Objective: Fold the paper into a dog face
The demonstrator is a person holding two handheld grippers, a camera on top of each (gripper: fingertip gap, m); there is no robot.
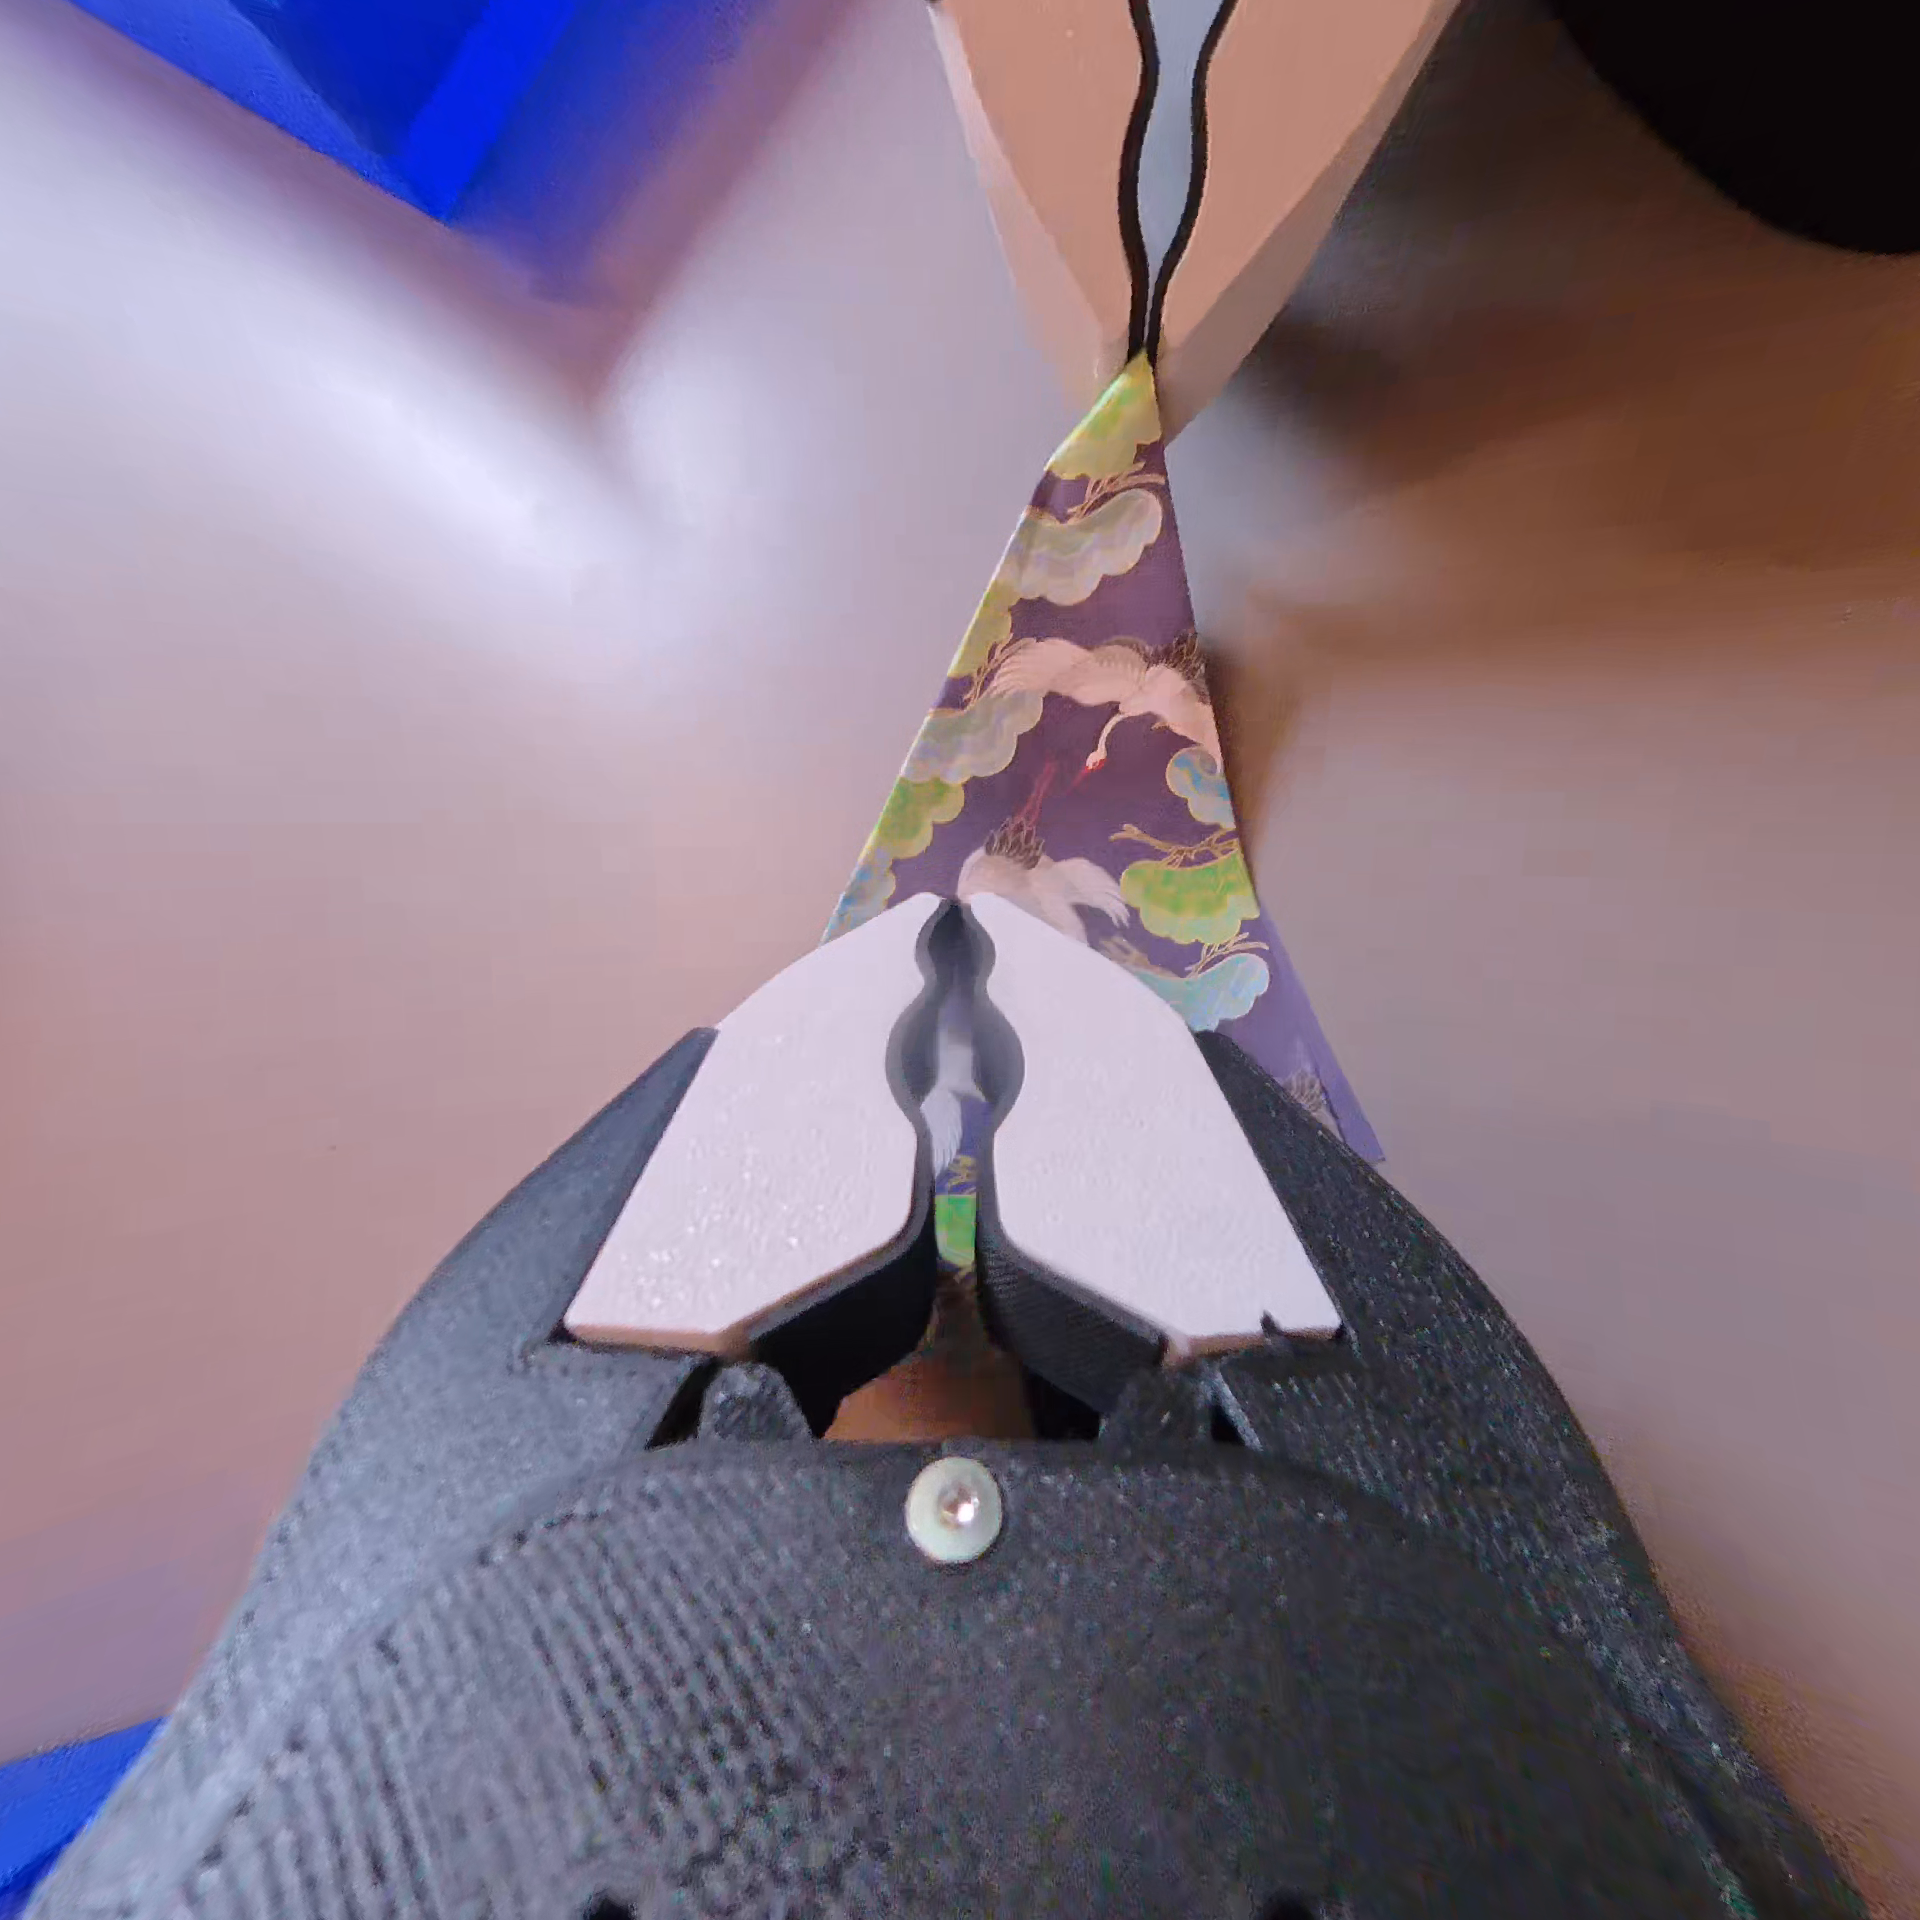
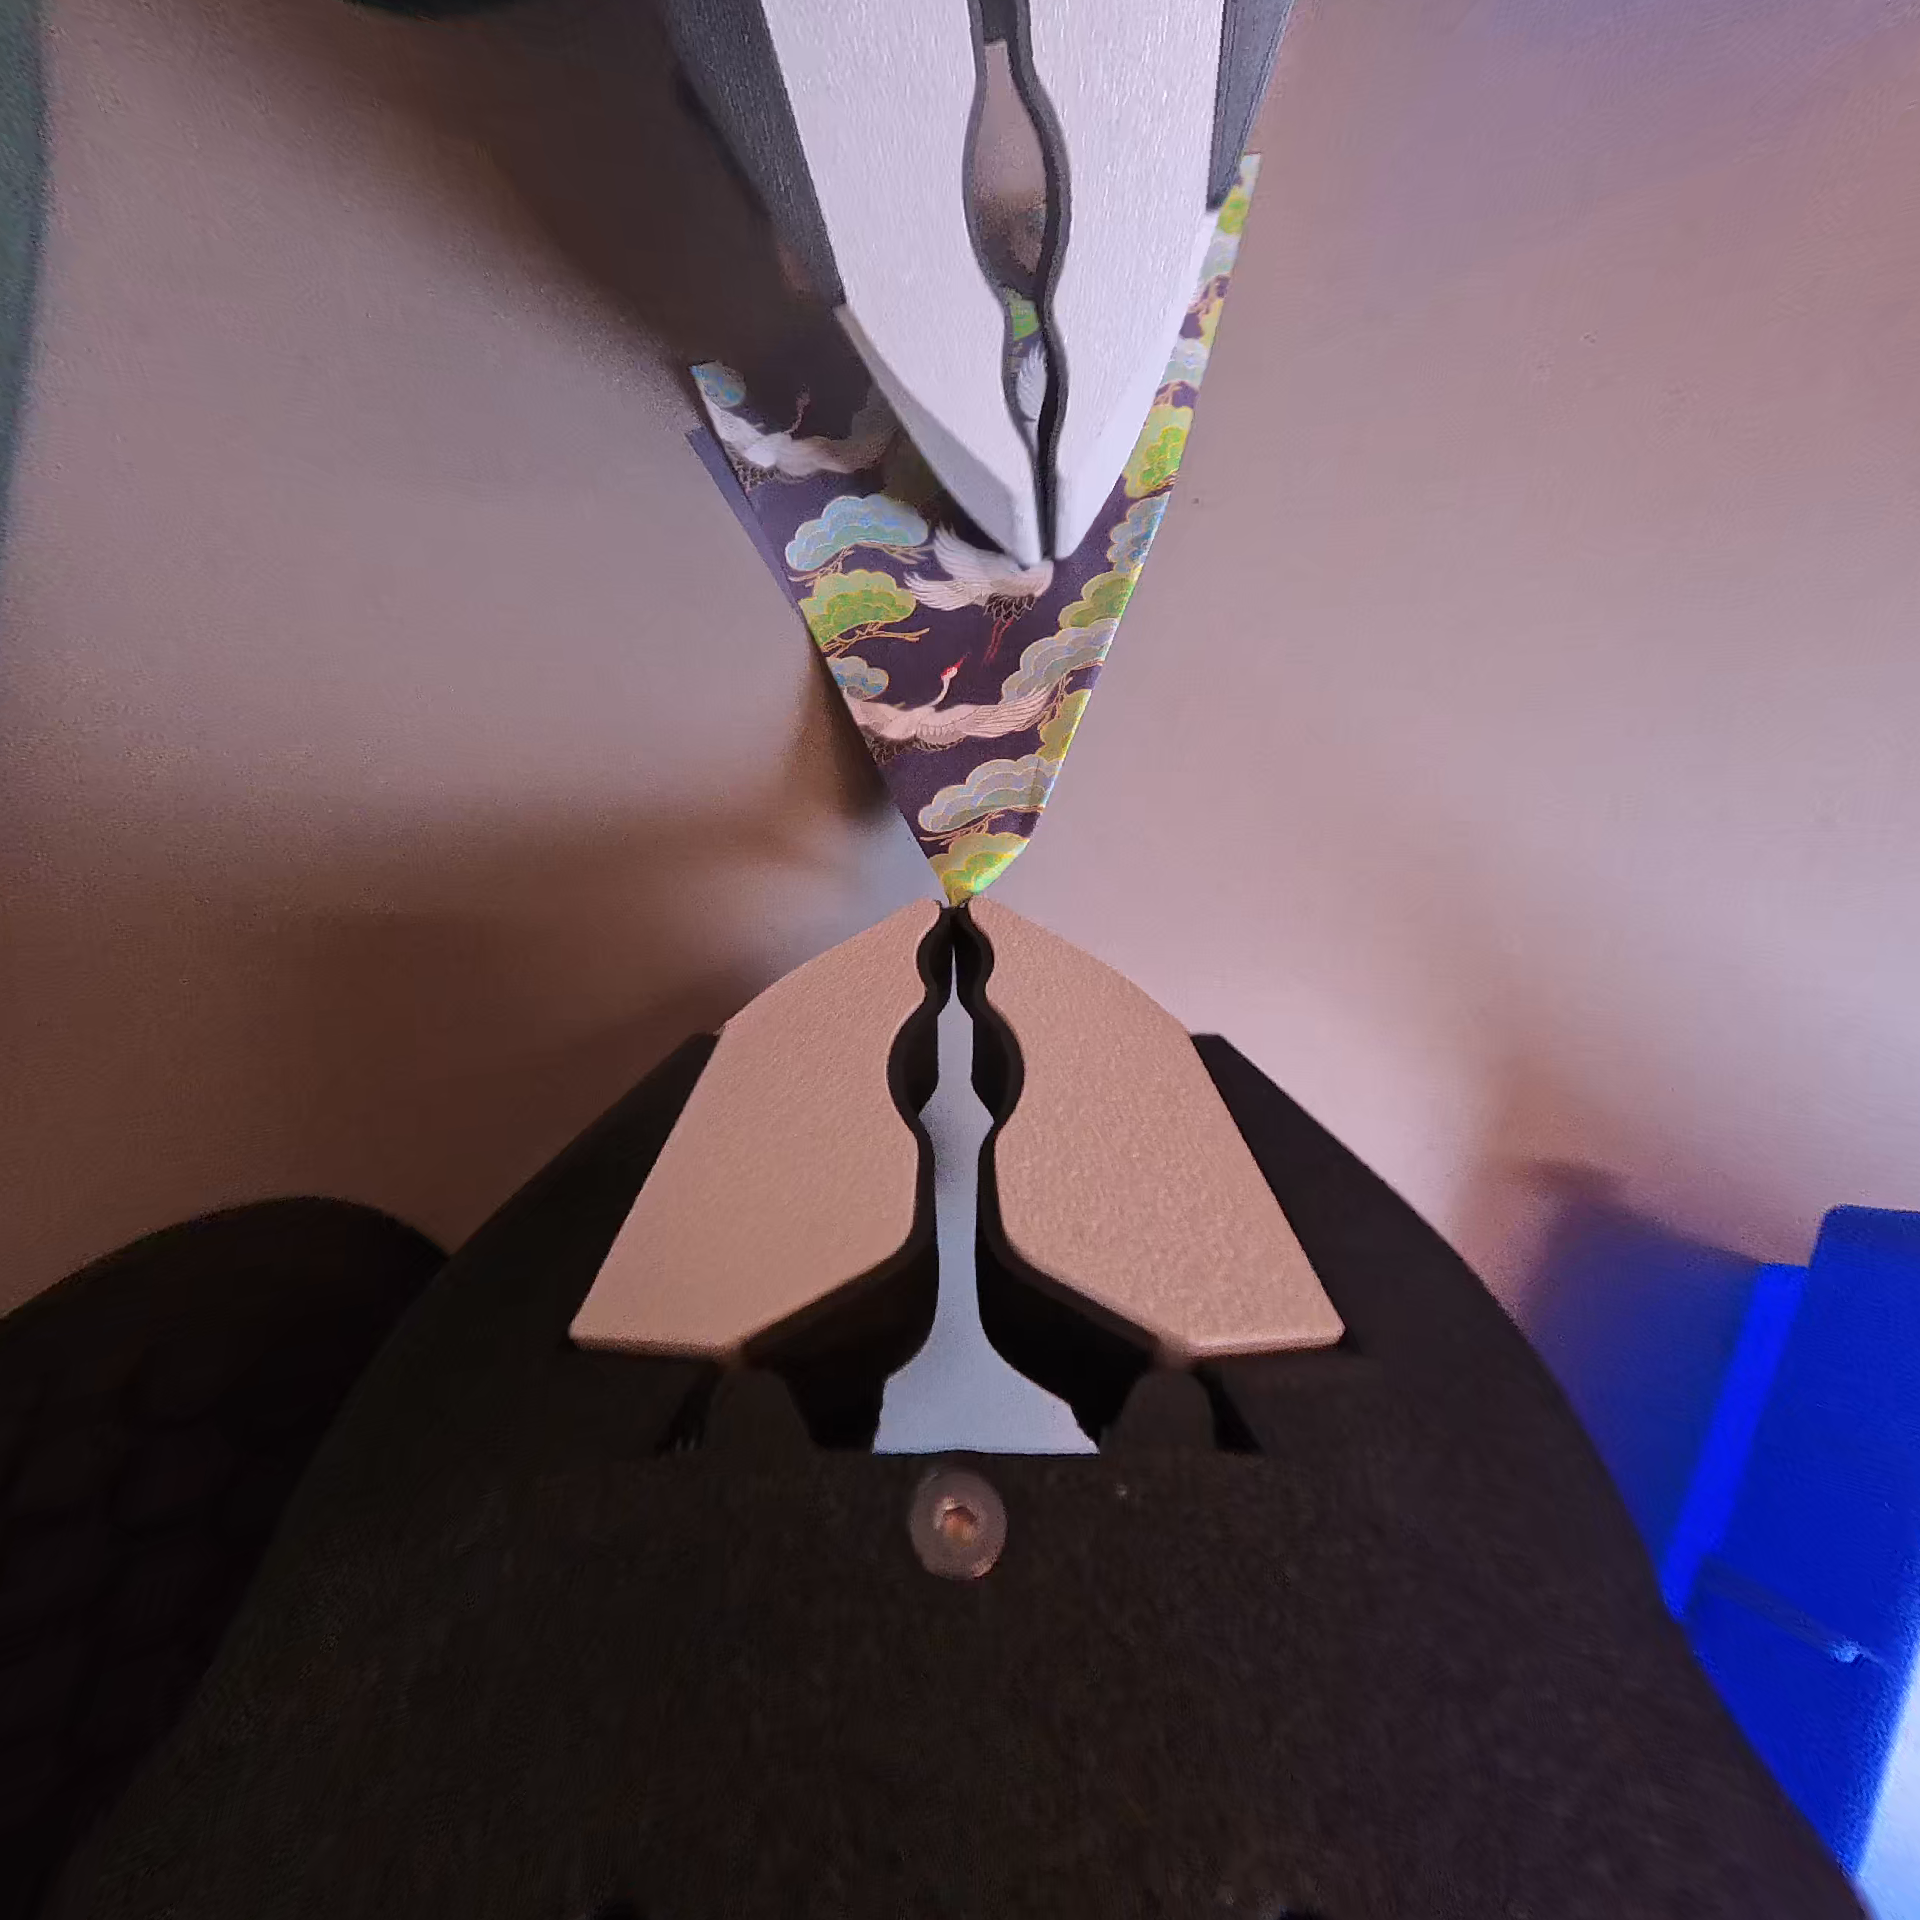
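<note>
The paper (image 1: pixel 1101 748) is a folded triangle, purple with white cranes and green clouds, and it lies on the pale table (image 1: pixel 416 831). My left gripper (image 1: pixel 956 914) is shut, with its tip down on the wide part of the paper; the pattern shows through the gap between its fingers. In the right wrist view the paper (image 2: pixel 966 675) narrows to a corner at my right gripper (image 2: pixel 956 914), which is shut with its tips on that corner. The left gripper (image 2: pixel 1042 551) comes in from the top there. The right gripper (image 1: pixel 1143 338) shows at the top of the left wrist view.
A blue object (image 1: pixel 416 104) stands at the table's far left in the left wrist view and at the lower right of the right wrist view (image 2: pixel 1818 1455). A dark rounded shape (image 1: pixel 1766 104) sits at the top right, near the right gripper. The tips of one gripper are about 8 cm away from the tips of the other.
</note>
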